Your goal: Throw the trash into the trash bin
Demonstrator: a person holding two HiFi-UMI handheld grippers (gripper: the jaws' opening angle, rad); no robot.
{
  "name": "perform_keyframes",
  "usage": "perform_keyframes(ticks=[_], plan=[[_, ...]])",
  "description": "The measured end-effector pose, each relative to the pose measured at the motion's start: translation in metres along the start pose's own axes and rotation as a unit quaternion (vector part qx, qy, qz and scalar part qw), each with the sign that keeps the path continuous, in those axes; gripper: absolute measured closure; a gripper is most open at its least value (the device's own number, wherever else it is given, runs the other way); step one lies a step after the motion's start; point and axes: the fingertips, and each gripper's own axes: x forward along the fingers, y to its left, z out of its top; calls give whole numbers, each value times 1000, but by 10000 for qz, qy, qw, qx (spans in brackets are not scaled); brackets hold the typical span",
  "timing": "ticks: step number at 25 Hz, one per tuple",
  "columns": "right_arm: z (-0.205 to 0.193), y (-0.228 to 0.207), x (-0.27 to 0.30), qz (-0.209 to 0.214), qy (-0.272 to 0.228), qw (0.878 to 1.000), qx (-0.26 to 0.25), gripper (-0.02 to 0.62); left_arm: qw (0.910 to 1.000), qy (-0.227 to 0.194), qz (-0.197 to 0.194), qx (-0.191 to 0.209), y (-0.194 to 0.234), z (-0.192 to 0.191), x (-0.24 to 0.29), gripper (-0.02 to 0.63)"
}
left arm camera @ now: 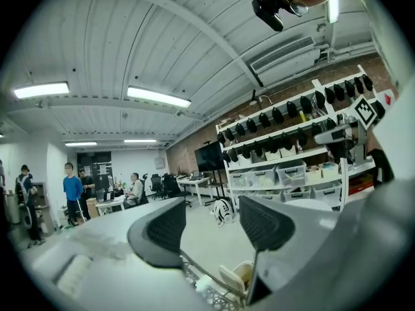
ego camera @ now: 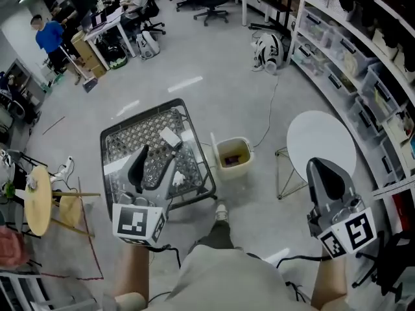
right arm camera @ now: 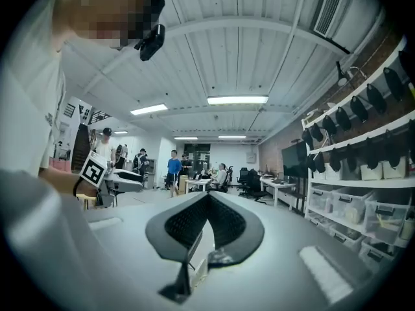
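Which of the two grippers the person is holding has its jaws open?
The left gripper: its two jaws stand well apart, with nothing between them. The right gripper has its jaws pressed together and holds nothing.

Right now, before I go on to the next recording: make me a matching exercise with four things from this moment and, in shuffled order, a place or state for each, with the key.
Things
1. left gripper
2. right gripper
3. trash bin
4. white paper scrap

Places or states
A. on the floor between the wire mesh table and the round white table
B. jaws apart, nothing between them
C. lying on the wire mesh table
D. jaws together, empty

Pairs: 1-B, 2-D, 3-A, 4-C
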Motion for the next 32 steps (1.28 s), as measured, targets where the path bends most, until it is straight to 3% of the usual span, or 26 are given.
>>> perform_keyframes(ticks=[4, 10, 16, 22, 26, 32], plan=[[-16, -5, 58, 158, 226, 9996, 39, 592, 9983, 472, -108, -331, 31, -42, 34, 339], [-62, -7, 142, 426, 806, 9958, 29, 592, 9921, 1139, -185, -490, 65, -109, 84, 339], [-121, 4, 212, 720, 1417, 9872, 108, 592, 9768, 1973, -557, -612, 71, -207, 107, 339], [-185, 2, 251, 810, 1956, 9767, 347, 592, 9460, 2858, -792, -1306, 59, -298, 111, 337], [-228, -12, 266, 789, 2316, 9681, 541, 592, 9279, 3363, -908, -1325, 51, -347, 114, 337], [-282, -26, 273, 894, 2822, 9523, 745, 592, 8923, 4196, -958, -1364, 31, -415, 101, 337]])
